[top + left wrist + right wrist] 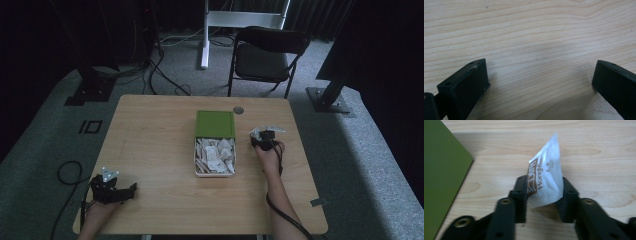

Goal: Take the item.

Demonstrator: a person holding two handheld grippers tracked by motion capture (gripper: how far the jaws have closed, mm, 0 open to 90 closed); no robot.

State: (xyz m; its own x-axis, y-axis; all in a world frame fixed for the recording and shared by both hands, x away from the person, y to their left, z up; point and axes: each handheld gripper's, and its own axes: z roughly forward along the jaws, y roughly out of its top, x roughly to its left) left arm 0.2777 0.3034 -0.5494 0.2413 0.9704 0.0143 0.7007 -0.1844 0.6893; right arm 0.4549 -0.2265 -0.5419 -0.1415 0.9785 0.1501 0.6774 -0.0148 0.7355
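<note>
Nearest the person, at the tabletop's (160,125) front left corner and well apart from the white box (215,172), the left tool (125,192) rests in the left hand (97,212) with its jaws spread wide; in the left gripper view the left tool (539,75) has bare wood grain between its two black jaws and nothing held. Farther in, the white box sits near the middle of the tabletop, packed with pale sachets (215,156), and its green lid (215,124) lies flat at the box's far end, touching it. Just to the right of the box, level with the seam between box and lid, the right hand (270,152) holds the right tool (262,136) pointing away from the person. In the right gripper view the right tool (544,195) has its jaws moderately apart with one white sachet (547,176) between them: the packet stands tilted, its lower end down between the jaws and its pointed upper corner leaning beyond their tips, brown lettering on its face. It leans on the left jaw; whether the right jaw presses on it cannot be told. The green lid (441,175) shows at the left of that view, near the tool but apart from the sachet. Beyond the box, near the far edge of the tabletop, a small round grey disc (238,109) lies; past that a black folding chair (265,57) stands on the grey carpet.
</note>
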